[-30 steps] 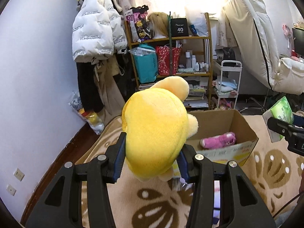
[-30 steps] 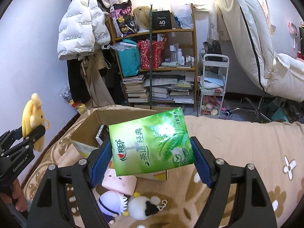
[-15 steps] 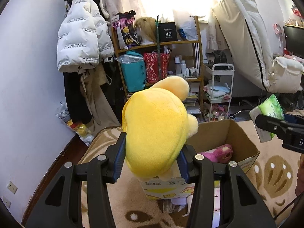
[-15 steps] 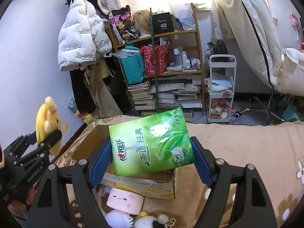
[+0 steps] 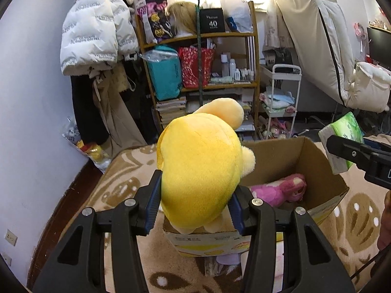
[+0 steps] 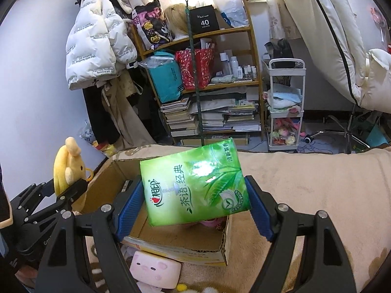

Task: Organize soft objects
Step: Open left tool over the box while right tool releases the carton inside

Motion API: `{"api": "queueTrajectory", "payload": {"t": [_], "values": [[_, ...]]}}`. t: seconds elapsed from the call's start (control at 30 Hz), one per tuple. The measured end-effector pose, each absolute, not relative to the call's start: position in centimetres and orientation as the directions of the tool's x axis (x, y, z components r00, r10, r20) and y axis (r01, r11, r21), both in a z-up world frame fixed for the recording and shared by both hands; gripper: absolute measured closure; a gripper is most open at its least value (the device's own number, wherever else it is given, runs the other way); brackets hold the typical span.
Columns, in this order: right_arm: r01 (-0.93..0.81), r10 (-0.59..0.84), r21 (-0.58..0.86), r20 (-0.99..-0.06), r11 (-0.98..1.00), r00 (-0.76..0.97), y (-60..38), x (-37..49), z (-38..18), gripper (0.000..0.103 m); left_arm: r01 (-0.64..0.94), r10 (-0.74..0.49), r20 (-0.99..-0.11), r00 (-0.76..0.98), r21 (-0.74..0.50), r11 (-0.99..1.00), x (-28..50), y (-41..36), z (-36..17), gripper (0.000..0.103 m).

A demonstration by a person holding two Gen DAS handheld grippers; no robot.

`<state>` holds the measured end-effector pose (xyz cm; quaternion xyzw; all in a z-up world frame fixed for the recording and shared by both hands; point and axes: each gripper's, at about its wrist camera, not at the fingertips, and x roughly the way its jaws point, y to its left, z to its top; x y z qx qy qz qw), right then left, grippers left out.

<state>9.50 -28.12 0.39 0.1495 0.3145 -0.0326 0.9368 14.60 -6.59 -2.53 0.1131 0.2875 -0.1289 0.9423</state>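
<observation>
My left gripper is shut on a yellow plush toy, held over the near edge of an open cardboard box. A pink plush lies inside the box. My right gripper is shut on a green tissue pack, held above the same box. In the right wrist view the yellow plush and the left gripper show at the left. From the left wrist view the tissue pack and the right gripper appear at the right edge.
The box sits on a beige patterned blanket. A pink pig cushion lies in front of the box. Behind stand a cluttered wooden shelf, a white trolley, hanging coats and a purple wall at left.
Both grippers have moved forward and down toward the box, which now looms larger beneath them. The yellow plush and tissue pack stay gripped.
</observation>
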Motion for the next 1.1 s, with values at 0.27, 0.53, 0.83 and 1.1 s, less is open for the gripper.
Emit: {"api": "queueTrajectory", "payload": {"t": [0.27,0.53,0.83,1.1], "values": [[0.143,0.026,0.221,-0.622,0.965,0.783,-27.6,10.3,-0.9,0.019,0.336,-0.181,-0.61,0.771,0.149,0.93,15.2,-7.2,-3.7,0.048],[0.107,0.043,0.195,-0.637,0.975,0.77,-26.7,10.3,-1.4,0.019,0.327,-0.178,-0.621,0.763,0.134,0.935,14.9,-6.9,-3.9,0.028],[0.078,0.037,0.149,-0.641,0.986,0.767,-25.9,9.5,-1.0,0.004,0.246,-0.135,-0.631,0.764,0.092,0.965,14.3,-4.8,-3.2,0.013],[0.125,0.025,0.181,-0.656,0.976,0.755,-26.4,7.6,-0.5,0.0,0.204,-0.11,-0.654,0.749,0.07,0.976,12.5,-3.4,-2.3,0.009]]}}
